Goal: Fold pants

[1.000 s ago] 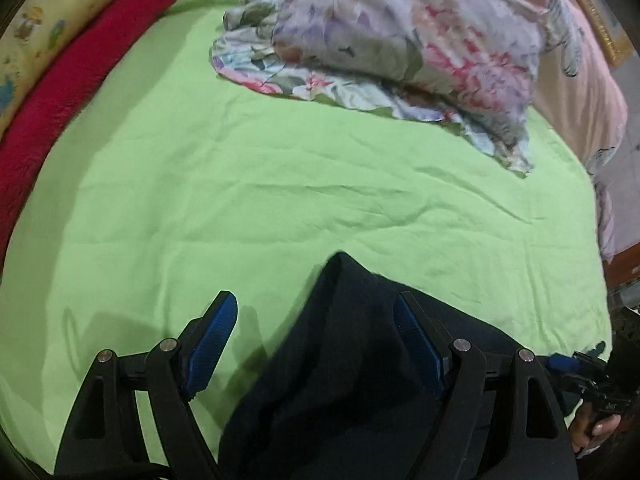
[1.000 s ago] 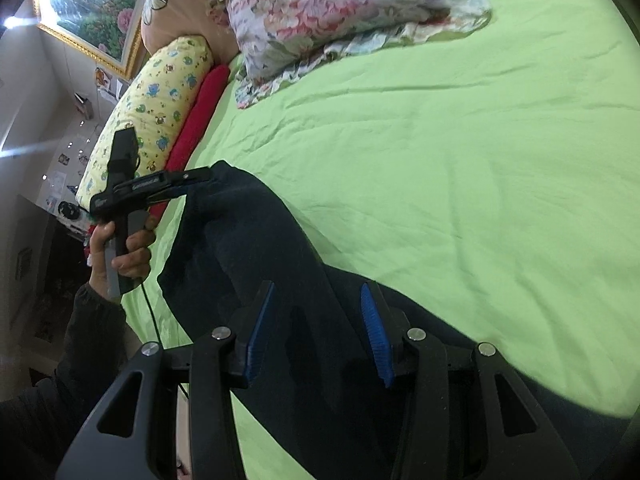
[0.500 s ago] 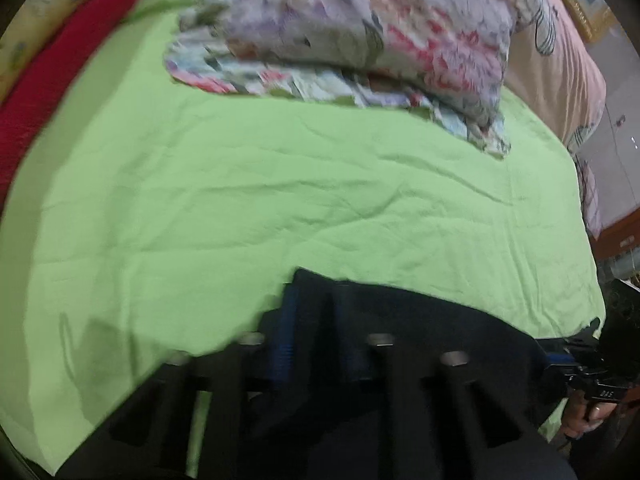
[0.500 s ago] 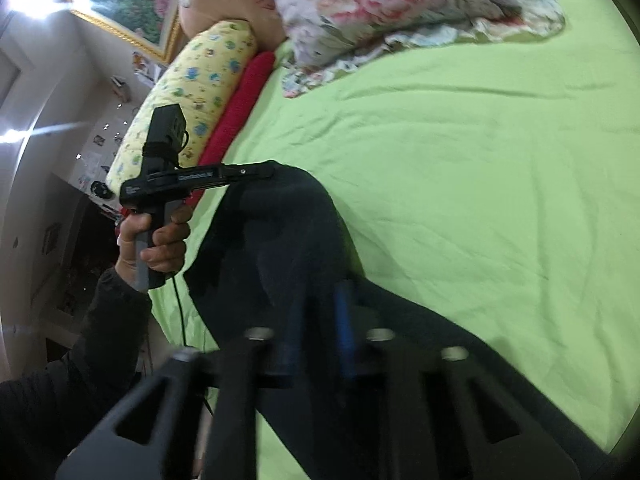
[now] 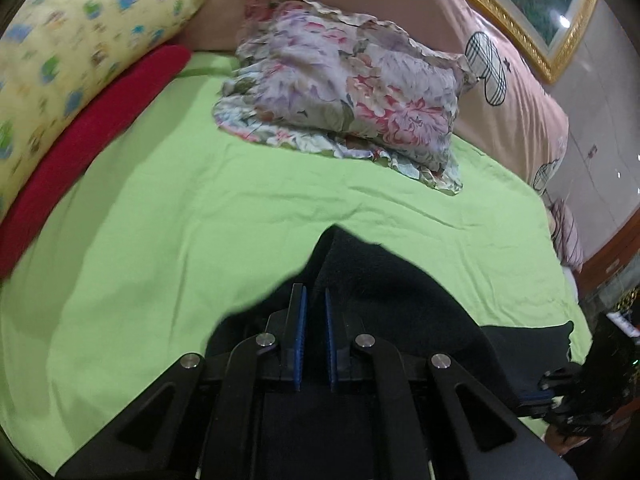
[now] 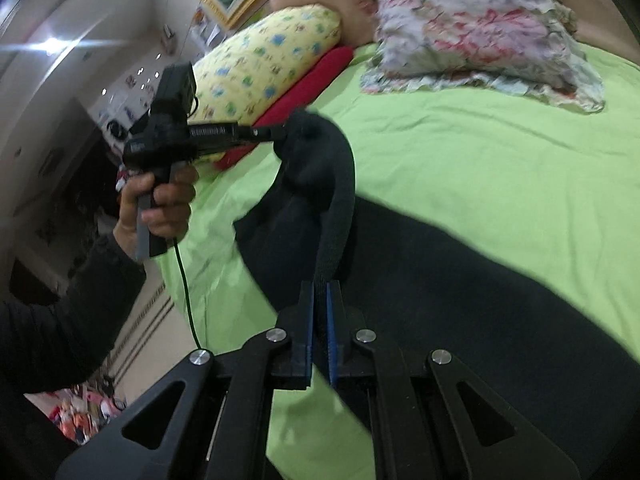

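- On the green bedsheet [image 5: 168,216] lie the dark pants [image 6: 460,280], spread across the near part of the bed, with one end lifted off the sheet.
- Near the bottom of the left wrist view, the left gripper [image 5: 315,300] has its blue-padded fingers [image 5: 301,336] drawn nearly together, pinching a fold of the pants, which rises in a dark peak just beyond the fingertips.
- From the right wrist view, the right gripper [image 6: 319,294] is closed on a thick band of the pants; that band arches up and to the left toward the other gripper.
- At the left of that same view, a hand [image 6: 156,204] in a dark sleeve [image 6: 60,320] holds the left gripper's handle, and the raised bunch of cloth hangs from the gripper's tip.
- Far across the sheet rests a floral pillow [image 5: 352,96], well apart from the pants.
- Along the far left edge lie a yellow patterned pillow [image 5: 72,64] and a red bolster [image 5: 92,140] beside it.
- Behind the pillows stands a pink headboard cover [image 5: 516,92], with a gold picture frame [image 5: 520,28] above.
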`<state>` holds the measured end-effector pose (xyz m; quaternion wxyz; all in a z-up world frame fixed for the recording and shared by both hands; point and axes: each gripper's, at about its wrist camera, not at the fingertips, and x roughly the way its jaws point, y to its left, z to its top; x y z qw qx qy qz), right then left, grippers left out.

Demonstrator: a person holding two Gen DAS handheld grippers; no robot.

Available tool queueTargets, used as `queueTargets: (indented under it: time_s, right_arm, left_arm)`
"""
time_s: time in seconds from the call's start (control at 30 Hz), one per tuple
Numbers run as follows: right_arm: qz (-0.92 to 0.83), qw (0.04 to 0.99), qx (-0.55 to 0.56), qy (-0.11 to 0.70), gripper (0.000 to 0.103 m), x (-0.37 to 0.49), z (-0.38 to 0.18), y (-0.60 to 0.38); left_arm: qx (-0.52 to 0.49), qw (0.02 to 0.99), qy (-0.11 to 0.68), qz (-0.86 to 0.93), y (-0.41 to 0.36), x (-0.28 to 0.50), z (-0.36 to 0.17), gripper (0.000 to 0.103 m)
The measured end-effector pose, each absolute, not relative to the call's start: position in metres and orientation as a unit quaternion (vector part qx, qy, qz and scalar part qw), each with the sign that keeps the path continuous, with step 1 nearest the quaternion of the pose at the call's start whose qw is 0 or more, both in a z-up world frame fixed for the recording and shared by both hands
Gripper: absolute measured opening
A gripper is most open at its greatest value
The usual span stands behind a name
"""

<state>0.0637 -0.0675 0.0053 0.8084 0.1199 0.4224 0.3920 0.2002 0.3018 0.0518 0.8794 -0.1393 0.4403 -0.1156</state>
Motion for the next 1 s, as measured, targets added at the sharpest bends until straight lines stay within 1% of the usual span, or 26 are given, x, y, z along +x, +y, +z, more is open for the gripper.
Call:
queueTargets:
  time_s: [0.27, 0.43, 0.53, 0.57, 0.6, 0.63, 0.67, 0.77, 1.0]
  right_arm:
    - [0.383, 0.793, 0.125, 0.457, 0.006, 0.047, -0.032, -0.056]
    - [0.378, 0.795, 0.115, 0.46, 0.006, 0.044, -0.035, -0.052]
    - [0.377, 0.793, 0.101, 0.468, 0.009, 0.042, -0.034, -0.047]
    - [0.375, 0.791, 0.095, 0.473, 0.009, 0.042, -0.033, -0.045]
    - [0.377, 0.788, 0.096, 0.477, 0.009, 0.041, -0.034, -0.044]
    - [0.381, 0.784, 0.098, 0.48, 0.01, 0.039, -0.033, -0.043]
    - [0.384, 0.785, 0.098, 0.476, 0.01, 0.034, -0.032, -0.045]
    - [0.397, 0.786, 0.099, 0.464, 0.01, 0.026, -0.025, -0.047]
    - [0.367, 0.8, 0.14, 0.453, 0.01, 0.039, -0.015, -0.067]
  left_arm:
    - [-0.189, 0.872, 0.435, -0.117, 0.316, 0.148, 0.028, 0.007]
    - [-0.25, 0.858, 0.432, -0.123, 0.328, 0.125, 0.015, 0.007]
    - [-0.294, 0.85, 0.413, -0.144, 0.336, 0.109, 0.018, 0.017]
    - [-0.302, 0.847, 0.411, -0.148, 0.336, 0.105, 0.02, 0.032]
    - [-0.311, 0.844, 0.41, -0.15, 0.336, 0.101, 0.021, 0.056]
    - [-0.319, 0.843, 0.408, -0.146, 0.337, 0.096, 0.022, 0.065]
    - [-0.328, 0.843, 0.402, -0.142, 0.337, 0.092, 0.023, 0.068]
    - [-0.346, 0.835, 0.405, -0.141, 0.334, 0.091, 0.024, 0.07]
    - [-0.353, 0.83, 0.428, -0.048, 0.334, 0.093, 0.009, 0.07]
